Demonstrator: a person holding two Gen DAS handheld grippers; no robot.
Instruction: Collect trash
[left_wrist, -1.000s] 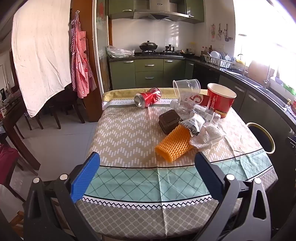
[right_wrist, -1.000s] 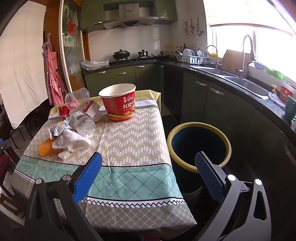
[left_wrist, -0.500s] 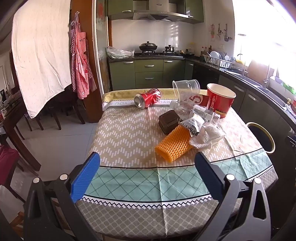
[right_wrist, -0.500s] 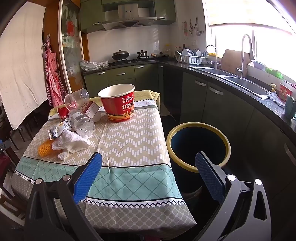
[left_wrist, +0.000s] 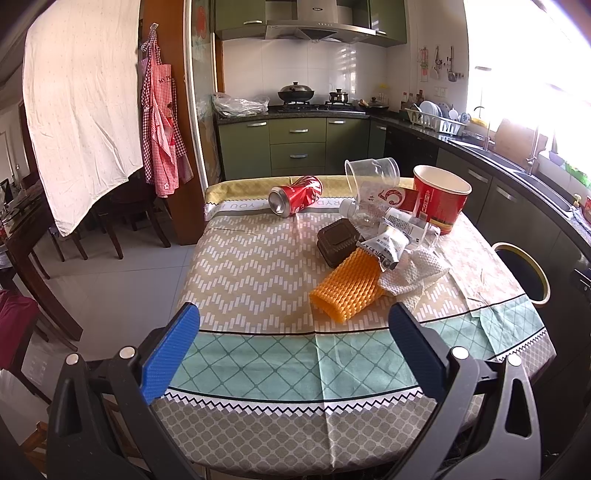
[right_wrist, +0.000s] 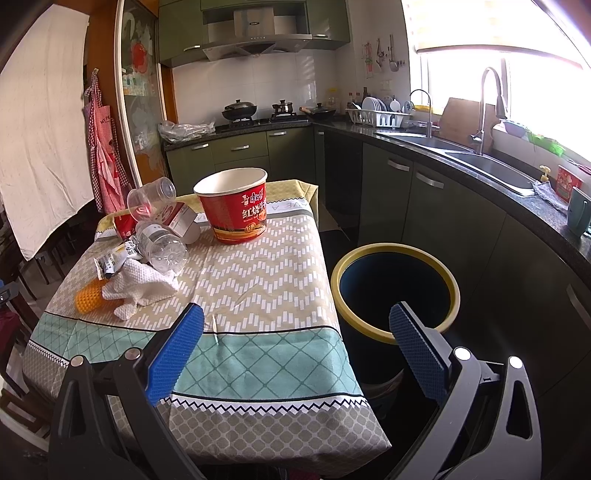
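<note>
Trash lies on the table (left_wrist: 258, 280): a red soda can (left_wrist: 295, 194) on its side, a dark brown plastic box (left_wrist: 338, 242), an orange foam net sleeve (left_wrist: 347, 286), a crumpled white paper towel (left_wrist: 413, 273), a wrapper (left_wrist: 388, 243), clear cups and a bottle (right_wrist: 162, 245), and a red noodle bucket (right_wrist: 234, 205). A blue bin with a yellow rim (right_wrist: 397, 295) stands right of the table. My left gripper (left_wrist: 293, 347) is open and empty at the table's near edge. My right gripper (right_wrist: 295, 349) is open and empty, between the table corner and the bin.
Kitchen counters with a sink (right_wrist: 491, 170) run along the right. Green cabinets and a stove (left_wrist: 314, 99) stand behind the table. Dark wooden chairs (left_wrist: 110, 221) and a hanging white cloth (left_wrist: 81, 110) are at the left. A toothpick-like stick (right_wrist: 215, 330) lies on the tablecloth.
</note>
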